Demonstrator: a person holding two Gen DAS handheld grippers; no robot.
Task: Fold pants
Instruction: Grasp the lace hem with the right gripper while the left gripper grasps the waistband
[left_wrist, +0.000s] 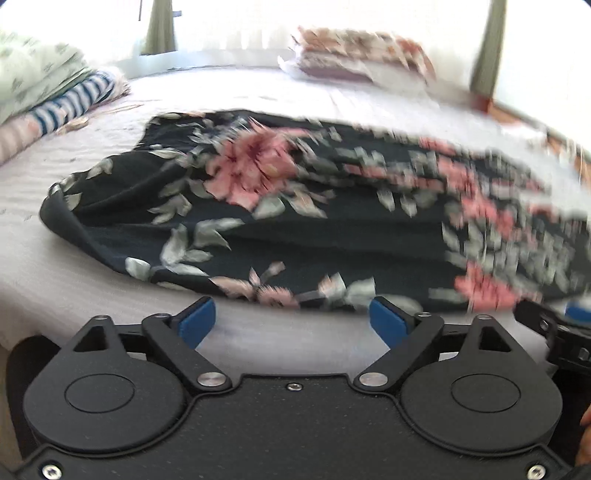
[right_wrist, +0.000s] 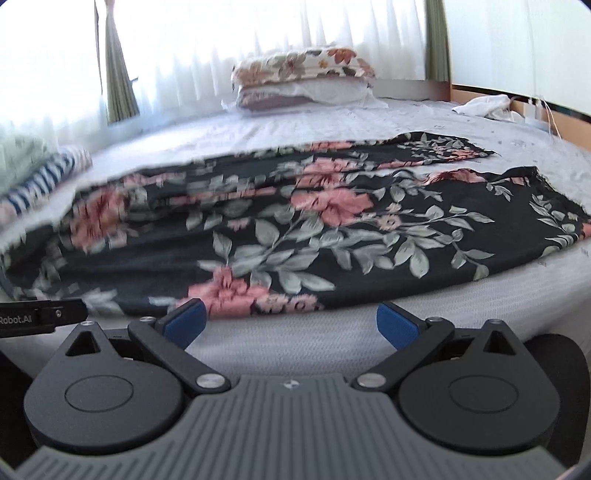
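Now both are hovering at the bed's (left_wrist: 92, 177) near edge, and, as I judge it, should be pinching the pants (left_wrist: 258, 206) at matching hem points, lifting evenly. Left tool (left_wrist: 291, 317) is gaping wide, holding nothing; right tool (right_wrist: 290, 319) likewise, pants lying spread just ahead, untouched.

Blown-out daylight glares through the curtains (right_wrist: 192, 55); motion blur smears both fisheye views, whose edges bend.
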